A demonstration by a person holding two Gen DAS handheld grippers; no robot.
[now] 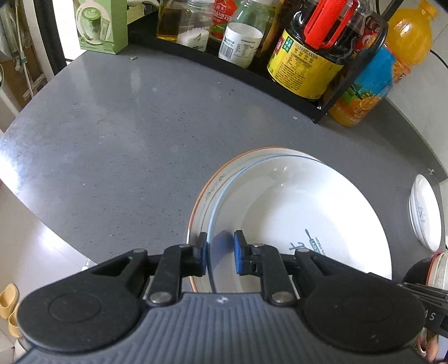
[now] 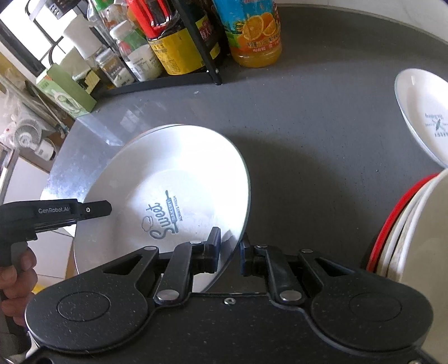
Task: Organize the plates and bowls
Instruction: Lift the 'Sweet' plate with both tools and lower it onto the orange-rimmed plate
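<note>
While both grippers straddle its rim, the printed plate sits tilted over a second plate on the grey countertop.

Printed plate: white, blue-edged, "Sweet" lettering; lies inside the orange-rimmed plate beneath it.
Left gripper: jaws apart, one pad either side of the plate's near rim; whether the pads touch is unclear.
Right gripper: jaws apart, astride the opposite rim; not visibly clamped.
Hand: grips the left gripper's handle.
Second printed plate: well apart, at right.
Stacked bowls: red-rimmed, near right edge.
Countertop: grey, speckled.
Rack of bottles: at the back.
Orange juice bottle: beside the rack.
Green carton: far corner.
</note>
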